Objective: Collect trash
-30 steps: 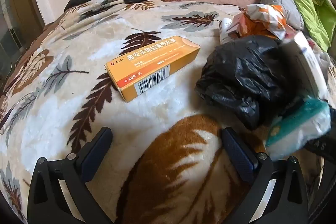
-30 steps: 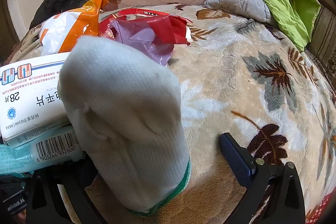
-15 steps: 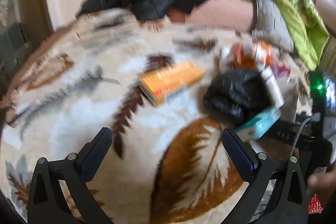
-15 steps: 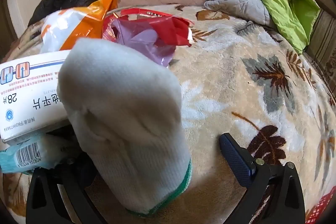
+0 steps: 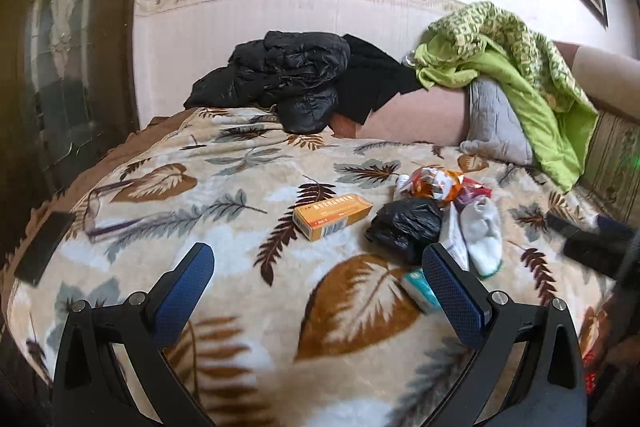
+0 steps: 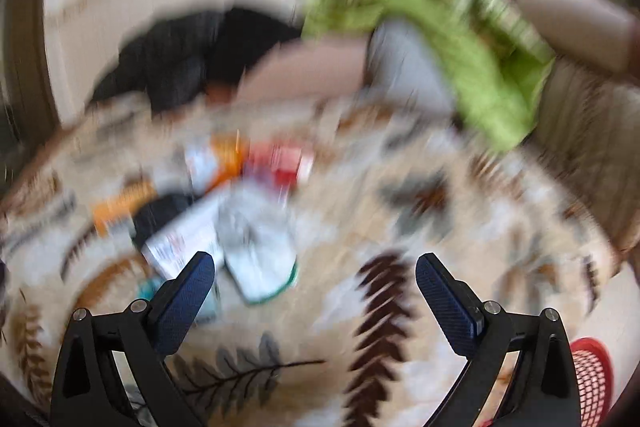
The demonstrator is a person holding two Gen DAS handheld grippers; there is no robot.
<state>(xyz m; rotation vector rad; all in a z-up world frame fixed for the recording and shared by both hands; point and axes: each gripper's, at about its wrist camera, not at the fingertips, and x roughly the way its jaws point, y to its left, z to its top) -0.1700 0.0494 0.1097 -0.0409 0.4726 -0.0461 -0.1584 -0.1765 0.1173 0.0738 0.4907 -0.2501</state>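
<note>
A heap of trash lies on the leaf-patterned blanket (image 5: 224,187): an orange medicine box (image 5: 332,215), a crumpled black plastic bag (image 5: 406,227), an orange-and-white snack wrapper (image 5: 434,183), a white sock (image 5: 482,233), a white pill box (image 5: 454,237) and a teal tissue pack (image 5: 420,291). My left gripper (image 5: 318,291) hovers open, well back from the heap. The right wrist view is badly blurred; my right gripper (image 6: 316,291) is open and empty there, with the white sock (image 6: 260,259) and the white pill box (image 6: 184,239) just ahead of its left finger.
Black jackets (image 5: 288,79), a grey cushion (image 5: 496,127) and a green quilt (image 5: 520,67) are piled at the head of the bed. A dark flat object (image 5: 44,247) lies at the left edge. A red mesh basket (image 6: 592,379) shows at the lower right.
Both grippers have pulled back and up from the heap, so the trash looks smaller and farther. The right view has turned blurry with motion. The sock no longer fills the right view.
</note>
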